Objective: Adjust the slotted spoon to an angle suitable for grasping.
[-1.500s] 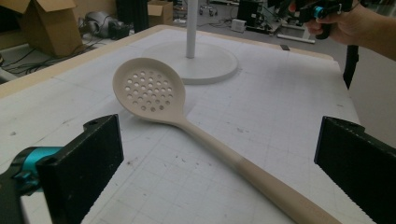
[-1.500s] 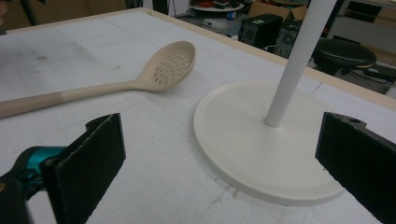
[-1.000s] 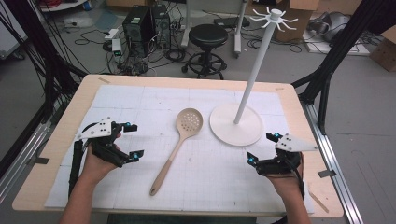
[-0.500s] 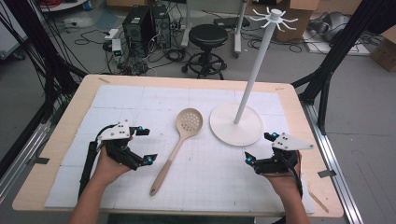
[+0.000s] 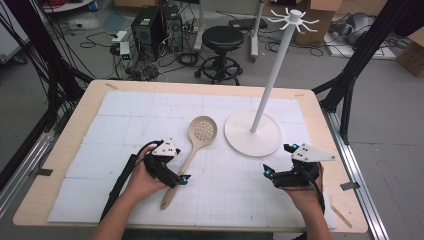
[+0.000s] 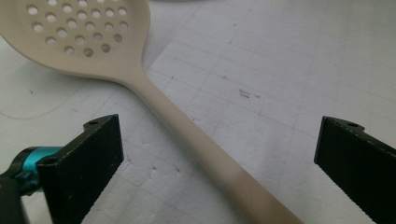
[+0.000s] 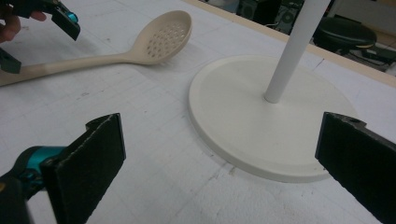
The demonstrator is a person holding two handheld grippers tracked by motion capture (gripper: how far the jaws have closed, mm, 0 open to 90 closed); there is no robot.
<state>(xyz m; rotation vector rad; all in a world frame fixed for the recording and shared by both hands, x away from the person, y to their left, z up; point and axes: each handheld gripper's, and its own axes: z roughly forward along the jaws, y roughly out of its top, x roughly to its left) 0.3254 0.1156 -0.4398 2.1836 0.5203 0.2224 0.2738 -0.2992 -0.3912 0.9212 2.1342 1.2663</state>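
Left claw [image 5: 172, 170] moved right, now straddling spoon handle [image 5: 181, 167], open.

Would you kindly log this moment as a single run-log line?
left gripper: open, jaws straddling slotted spoon handle | right gripper: open, facing stand base | spoon flat on table, not gripped

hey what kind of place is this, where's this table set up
Most likely a lab or workshop used for recording handling work, not a home. The table sits inside a black frame, computer towers and loose cables lie on the grey floor, with cardboard boxes nearby.
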